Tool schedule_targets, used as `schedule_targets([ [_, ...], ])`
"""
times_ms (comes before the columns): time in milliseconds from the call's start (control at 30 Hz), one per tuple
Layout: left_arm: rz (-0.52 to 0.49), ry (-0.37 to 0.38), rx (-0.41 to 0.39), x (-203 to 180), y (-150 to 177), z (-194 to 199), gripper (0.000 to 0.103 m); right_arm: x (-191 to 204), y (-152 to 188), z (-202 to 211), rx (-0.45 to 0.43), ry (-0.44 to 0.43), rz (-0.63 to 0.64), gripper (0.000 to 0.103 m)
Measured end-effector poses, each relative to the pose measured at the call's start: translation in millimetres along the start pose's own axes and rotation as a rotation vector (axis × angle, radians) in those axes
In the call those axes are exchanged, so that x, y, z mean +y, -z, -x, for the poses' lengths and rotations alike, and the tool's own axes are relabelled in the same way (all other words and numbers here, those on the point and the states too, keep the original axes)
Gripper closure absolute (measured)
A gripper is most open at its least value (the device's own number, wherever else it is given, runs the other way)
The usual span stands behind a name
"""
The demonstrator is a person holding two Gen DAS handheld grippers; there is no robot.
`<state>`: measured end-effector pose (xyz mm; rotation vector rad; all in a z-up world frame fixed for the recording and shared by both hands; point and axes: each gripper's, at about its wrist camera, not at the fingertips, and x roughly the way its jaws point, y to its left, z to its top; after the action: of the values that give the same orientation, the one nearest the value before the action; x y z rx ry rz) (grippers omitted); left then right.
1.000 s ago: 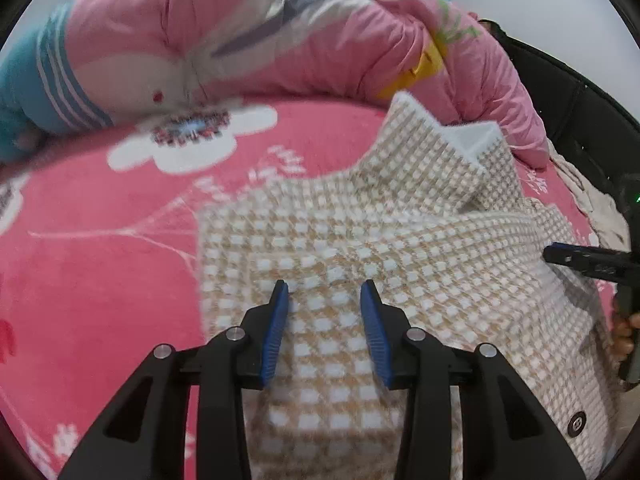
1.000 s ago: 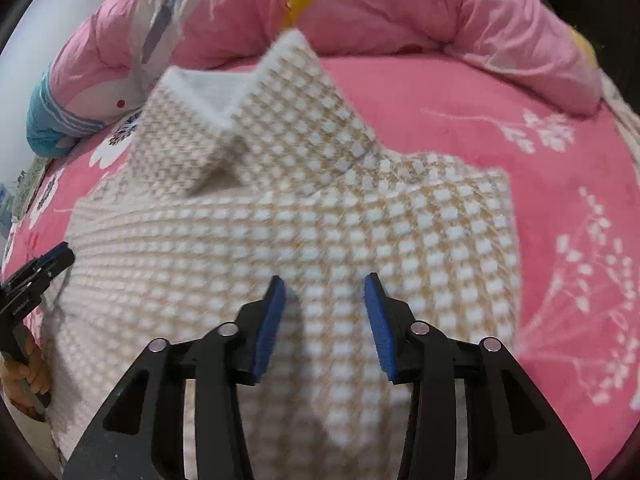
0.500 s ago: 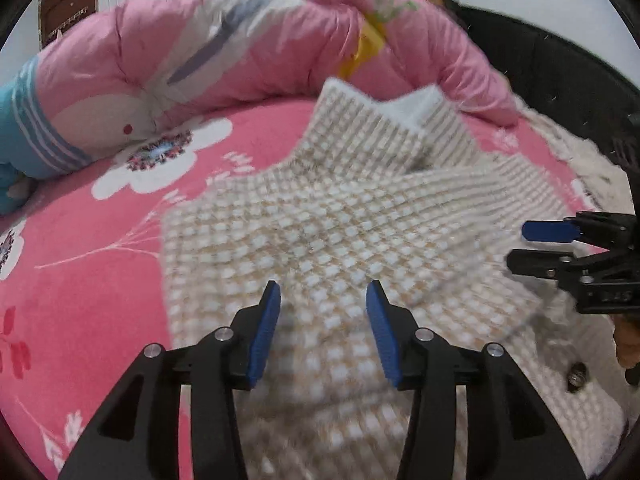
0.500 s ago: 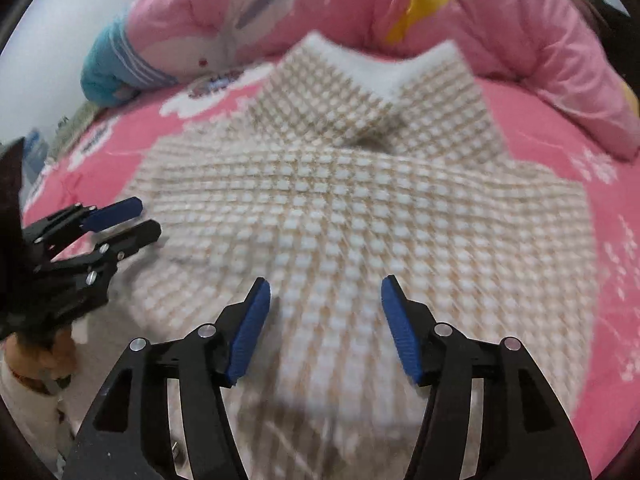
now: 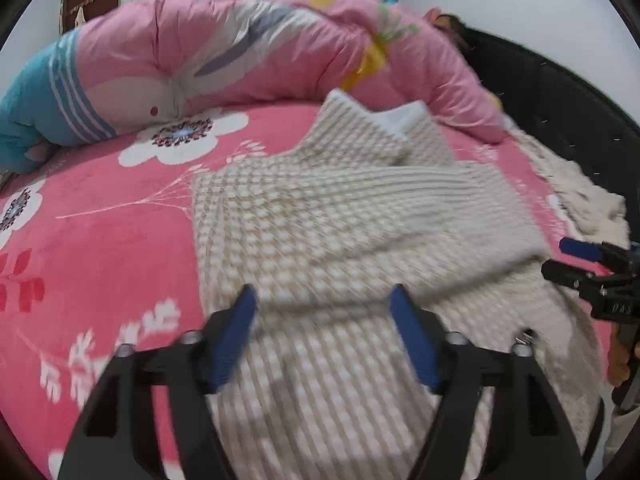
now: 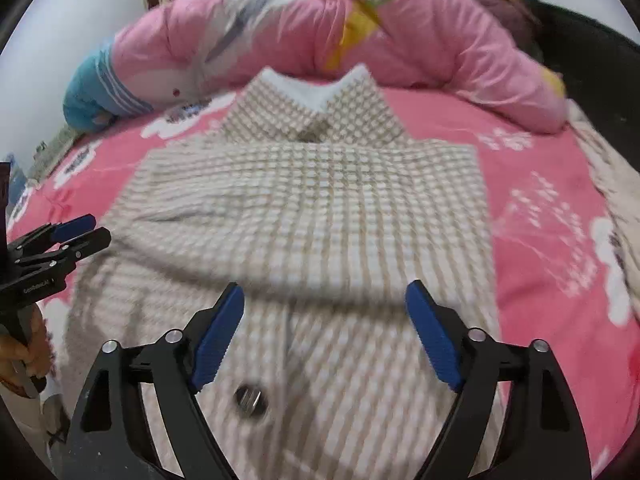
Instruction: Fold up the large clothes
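The checked jacket (image 6: 312,216) is lying flat on the pink floral bed sheet (image 6: 552,208), collar (image 6: 316,116) pointing toward the rolled quilt (image 6: 320,28) at the far side of the bed. Both sleeves are lying folded across the chest, forming a raised band over the body panel; this is narrowing the garment into a rectangle, which suggests the next fold is a lengthwise one from hem to collar. A dark button (image 6: 249,399) on the front placket is facing up, so the jacket is lying front side up.

The right gripper (image 6: 326,332) is hovering over the lower part of the jacket with its jaws spread wide; they have just been opening, and no cloth is sitting between the blue pads (image 6: 218,340). The left gripper (image 5: 330,340) is standing in the same condition over the left half of the garment: jaws spread, just opened, nothing pinched. Both tools are therefore free of the fabric, most likely after setting the sleeves down.

The hem is being cut off by the lower frame edge and masked by the gripper bodies in both views. Motion blur is smearing the weave, so the exact sleeve edges and cuffs are hard to trace. A second pale textile (image 5: 576,196) at the right bed edge is too blurred to identify.
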<state>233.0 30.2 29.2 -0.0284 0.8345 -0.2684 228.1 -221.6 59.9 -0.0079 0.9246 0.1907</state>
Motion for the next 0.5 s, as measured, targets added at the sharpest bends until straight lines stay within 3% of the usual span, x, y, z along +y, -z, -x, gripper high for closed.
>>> schedule_targets([
  [133, -0.016, 0.036, 0.008, -23, 36, 36, 0.007, 1, 54, 34, 0.021, -0.044, -0.041, 0.017],
  [300, -0.036, -0.044, 0.082, -52, 87, 47, 0.006, 14, 108, 51, 0.071, -0.009, -0.067, 0.017],
  [500, 0.019, -0.080, 0.151, -60, 118, 34, 0.006, 27, 142, 41, 0.137, 0.057, 0.014, 0.012],
])
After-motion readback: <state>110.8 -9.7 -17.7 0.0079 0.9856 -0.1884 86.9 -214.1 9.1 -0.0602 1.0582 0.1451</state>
